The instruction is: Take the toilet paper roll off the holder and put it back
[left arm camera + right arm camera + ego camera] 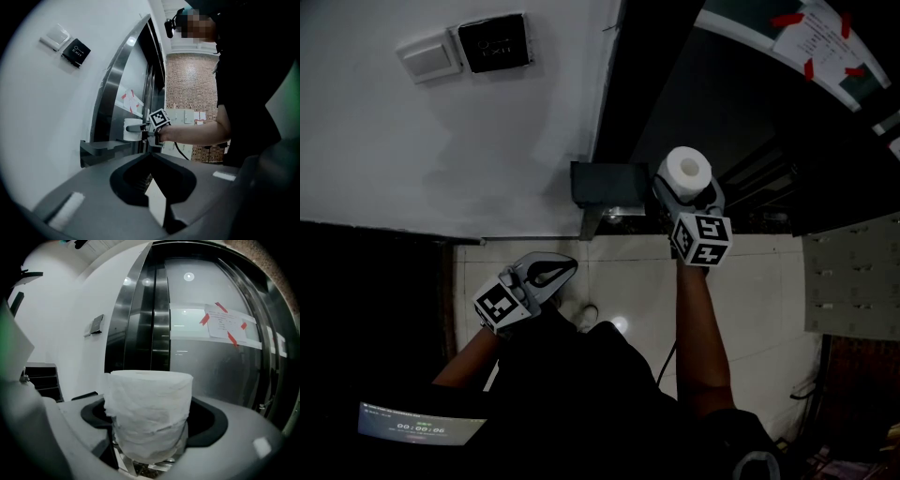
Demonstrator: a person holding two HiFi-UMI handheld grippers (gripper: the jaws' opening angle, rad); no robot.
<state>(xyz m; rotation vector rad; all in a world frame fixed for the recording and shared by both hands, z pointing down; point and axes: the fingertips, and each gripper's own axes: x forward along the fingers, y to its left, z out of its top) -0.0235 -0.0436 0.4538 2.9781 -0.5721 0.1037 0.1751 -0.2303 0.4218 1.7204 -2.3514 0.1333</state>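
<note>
Now, w/ right gripper [684,192] fingers clamped on the roll [686,169], upright just beside the holder [605,185], I'd keep it level & squeeze lightly so it won't crush going back; left gripper [551,272] fingers together, idle.

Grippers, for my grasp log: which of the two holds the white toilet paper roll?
The right gripper: its jaws clamp the white toilet paper roll. The left gripper hangs lower, jaws together with nothing between them.
</note>
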